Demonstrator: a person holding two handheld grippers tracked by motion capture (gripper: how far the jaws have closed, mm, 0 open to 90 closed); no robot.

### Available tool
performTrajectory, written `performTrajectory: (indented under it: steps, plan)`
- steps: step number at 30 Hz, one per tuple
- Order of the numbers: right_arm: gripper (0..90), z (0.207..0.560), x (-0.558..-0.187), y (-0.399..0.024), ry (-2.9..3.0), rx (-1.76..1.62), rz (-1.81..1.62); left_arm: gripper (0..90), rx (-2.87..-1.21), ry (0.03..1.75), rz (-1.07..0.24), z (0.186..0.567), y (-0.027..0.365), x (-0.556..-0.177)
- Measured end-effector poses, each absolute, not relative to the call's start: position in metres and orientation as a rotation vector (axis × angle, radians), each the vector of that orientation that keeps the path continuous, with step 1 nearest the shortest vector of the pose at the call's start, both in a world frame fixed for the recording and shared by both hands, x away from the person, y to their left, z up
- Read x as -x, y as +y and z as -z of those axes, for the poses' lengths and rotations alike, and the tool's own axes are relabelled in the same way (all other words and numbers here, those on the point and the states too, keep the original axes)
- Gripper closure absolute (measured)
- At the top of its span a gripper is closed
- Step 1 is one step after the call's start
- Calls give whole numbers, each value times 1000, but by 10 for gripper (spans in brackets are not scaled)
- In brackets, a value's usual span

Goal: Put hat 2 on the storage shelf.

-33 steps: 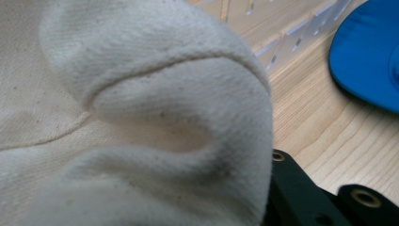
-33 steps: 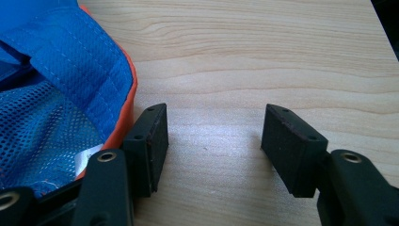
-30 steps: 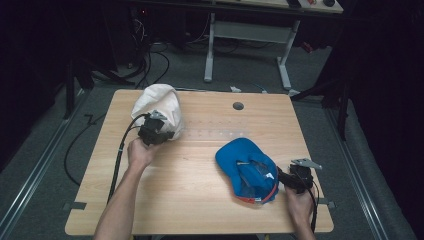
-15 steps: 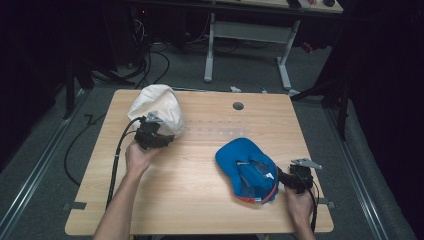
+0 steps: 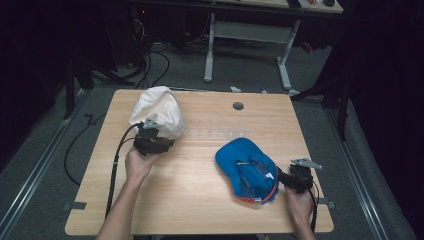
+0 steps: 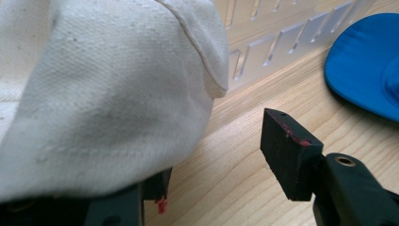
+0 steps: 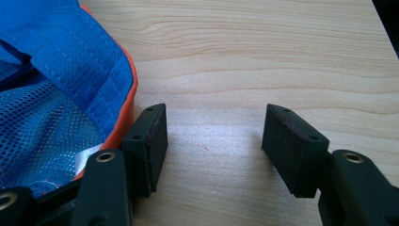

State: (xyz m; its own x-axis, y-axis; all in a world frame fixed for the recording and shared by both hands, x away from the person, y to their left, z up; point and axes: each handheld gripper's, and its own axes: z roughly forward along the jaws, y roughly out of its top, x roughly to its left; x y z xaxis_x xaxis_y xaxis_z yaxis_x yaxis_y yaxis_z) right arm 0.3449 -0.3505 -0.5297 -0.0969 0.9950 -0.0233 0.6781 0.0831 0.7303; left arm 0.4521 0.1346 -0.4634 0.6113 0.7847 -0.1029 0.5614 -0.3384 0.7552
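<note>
High view: white cap (image 5: 157, 111) seen near table's (image 5: 200, 200) far left corner, left gripper (image 5: 159, 145) at its near edge. Blue cap (image 5: 248, 169) laid upside down near right edge, toward near corner, right gripper (image 5: 281, 176) just beside it.

Left gripper view: jaws parted, just been opening; white cloth (image 6: 94, 94) draped over one jaw, nothing pinched. White cap judged released, set down.

Right gripper view: jaws held apart over bare wood, nothing between; blue cap's rim (image 7: 123, 113) beside one jaw. Blue cap not gripped; handling judged still left.
</note>
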Motion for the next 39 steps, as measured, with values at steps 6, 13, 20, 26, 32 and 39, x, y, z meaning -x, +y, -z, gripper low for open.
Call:
performTrajectory:
  steps: [6,13,20,26,32,39]
  plan:
    - [405,530,-345,-350,1833,-1650,-774,451,-2019,1065,-358,465,138,-440]
    - [403,530,-345,-350,1832,-1650,-776,436,-1996,1062,-368,471,145,-416]
    - [400,530,-345,-350,1833,-1651,-776,409,-1958,1080,-409,483,150,-391]
    - [400,530,-345,-350,1834,-1649,-778,389,-1930,1129,-457,502,155,-378]
    - [399,530,-345,-350,1836,-1648,-779,363,-1941,1156,-523,514,157,-370]
    - [395,530,-346,-351,1839,-1646,-790,349,-1980,1179,-561,529,154,-370]
